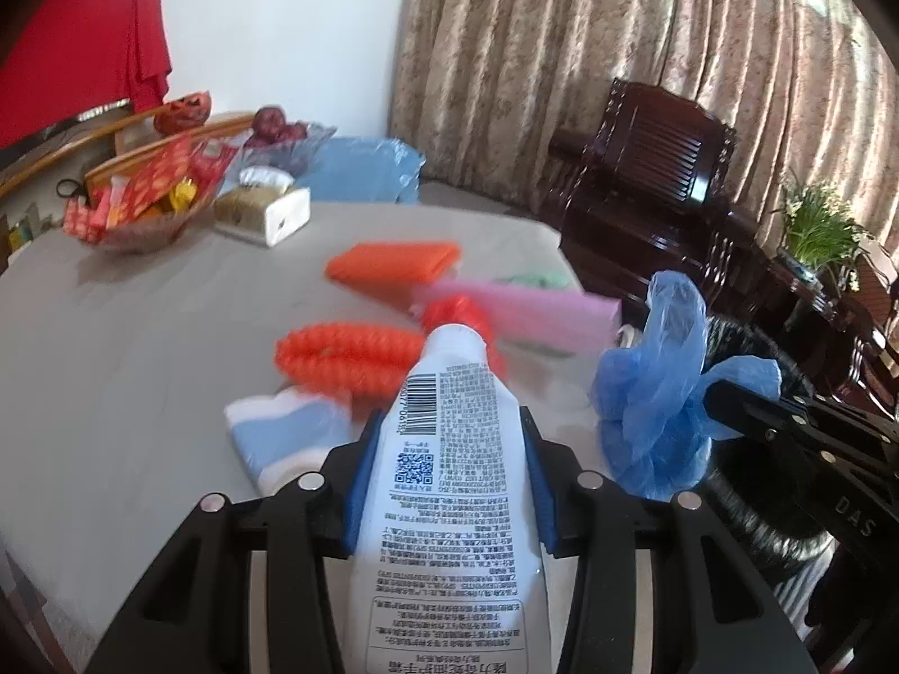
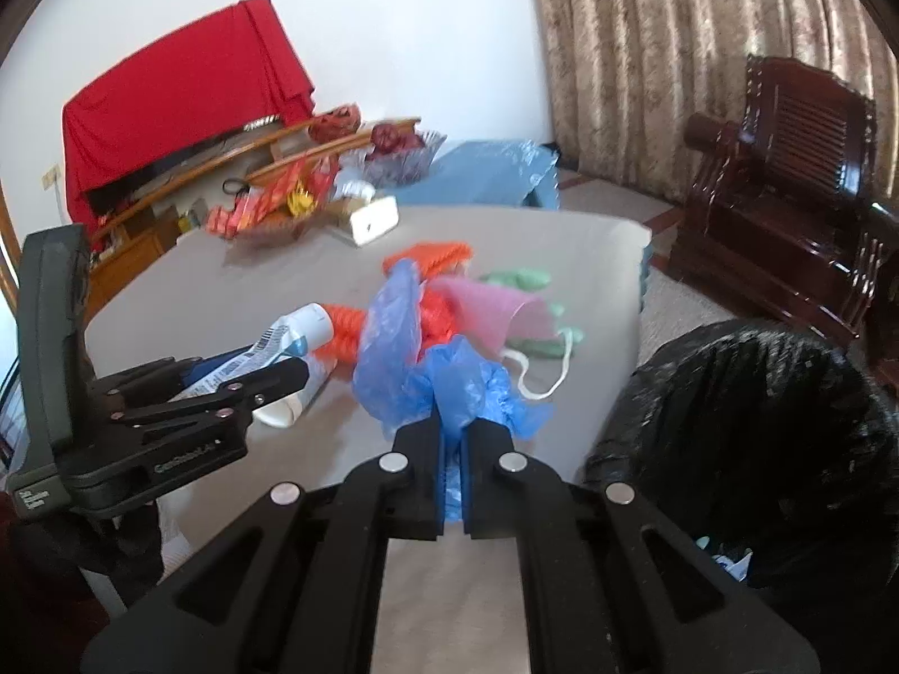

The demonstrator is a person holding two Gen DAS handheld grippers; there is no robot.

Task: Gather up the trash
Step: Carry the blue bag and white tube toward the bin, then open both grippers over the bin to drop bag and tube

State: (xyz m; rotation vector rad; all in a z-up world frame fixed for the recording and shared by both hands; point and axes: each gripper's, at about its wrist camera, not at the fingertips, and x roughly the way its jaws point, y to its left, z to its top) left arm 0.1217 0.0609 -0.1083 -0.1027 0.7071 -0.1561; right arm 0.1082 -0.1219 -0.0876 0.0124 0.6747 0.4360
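Blue plastic bag (image 2: pixel 444 376) is pinched in the right gripper (image 2: pixel 452 438); the left gripper (image 1: pixel 449 449) grips a white tube (image 1: pixel 449 477). Neither has reached the black bin (image 2: pixel 758 449); orange netting (image 1: pixel 348 356) remains on the tabletop (image 1: pixel 140 326).

white tube (image 1: pixel 455 483) runs off the bottom edge, cap hidden, print too small to read | orange coil (image 1: pixel 343 356) smeared by blur, partly behind the tube | black trash bag (image 2: pixel 753 449) cut by the right edge, contents mostly hidden | snack bowl (image 1: pixel 140 208) too blurry to make out
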